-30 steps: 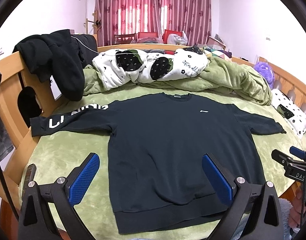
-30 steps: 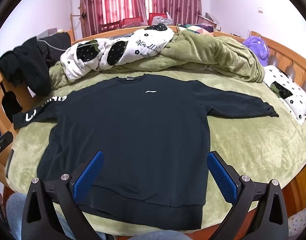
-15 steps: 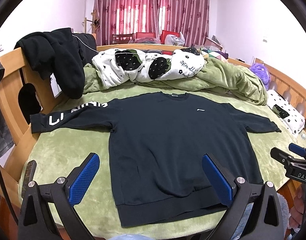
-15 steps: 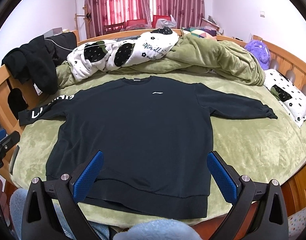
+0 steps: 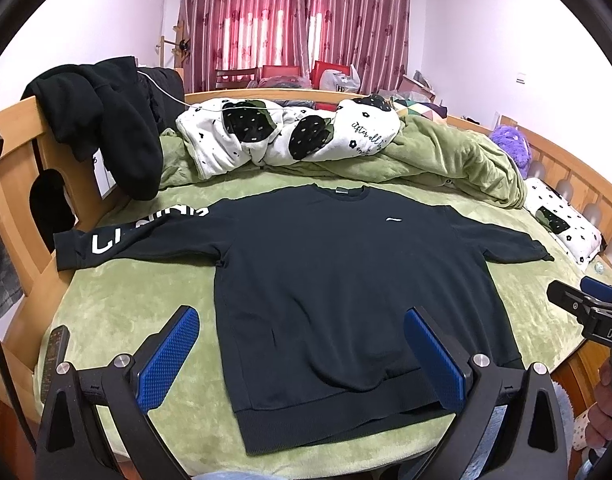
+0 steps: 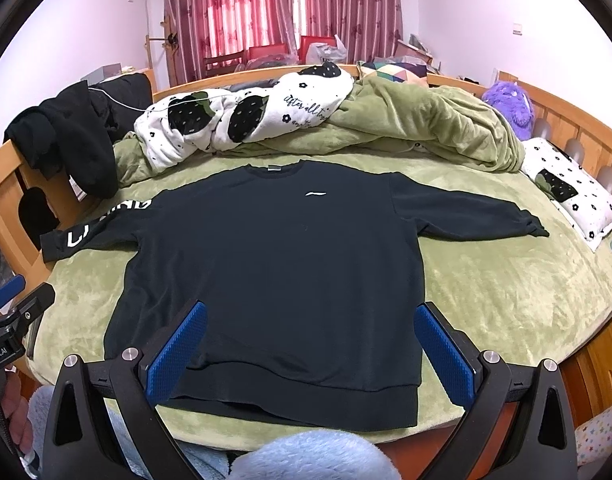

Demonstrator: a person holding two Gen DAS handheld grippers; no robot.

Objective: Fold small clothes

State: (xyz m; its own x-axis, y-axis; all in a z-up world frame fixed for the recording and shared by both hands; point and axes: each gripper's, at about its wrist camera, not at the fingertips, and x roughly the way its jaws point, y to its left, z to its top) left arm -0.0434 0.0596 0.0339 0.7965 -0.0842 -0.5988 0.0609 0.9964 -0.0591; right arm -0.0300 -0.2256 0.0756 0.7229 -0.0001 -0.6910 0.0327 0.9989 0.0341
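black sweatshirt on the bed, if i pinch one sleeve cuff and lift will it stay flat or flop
The black sweatshirt would probably flop: it lies limp and soft on the green blanket. The lettered sleeve would likely trail behind the cuff. The plush blanket may cling a little, so the body could drag rather than slide cleanly.

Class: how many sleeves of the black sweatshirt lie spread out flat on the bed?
2: the lettered sleeve reaches toward the wooden bed rail; the plain sleeve points toward the spotted pillow.

Bed (image 5: 118, 312) in green plush cover: black sweatshirt (image 5: 337, 280) spread flat, bunched green quilt (image 5: 445, 160), floral pillow (image 5: 561, 228), remote (image 5: 54, 356) at edge.
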